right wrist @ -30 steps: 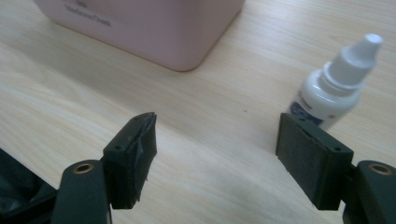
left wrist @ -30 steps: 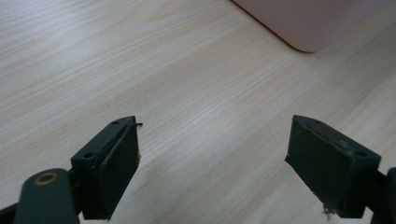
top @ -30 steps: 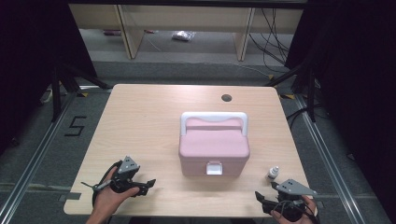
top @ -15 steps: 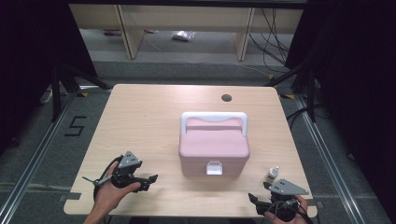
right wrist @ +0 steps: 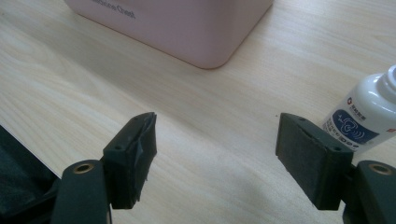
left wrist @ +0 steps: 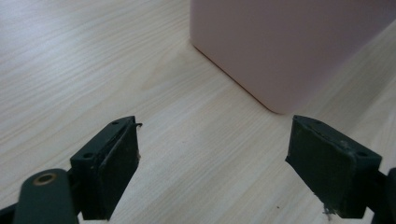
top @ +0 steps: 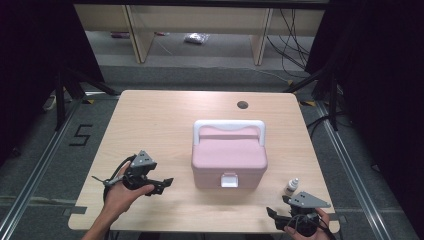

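Pink box (top: 229, 159) mid-table, small white bottle (top: 291, 186) beside it; both grippers' fingers spread, empty.

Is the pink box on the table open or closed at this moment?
Closed. The lid of the pink box sits flush on its body, the white latch lies down in front, and the white handle lies flat behind.

Light wooden table (top: 150, 125) set on grey floor (top: 200, 70), pale shelving (top: 200, 20) at twelve o'clock, cables (top: 295, 45) at one o'clock, dark curtains (top: 30, 60) at the sides.
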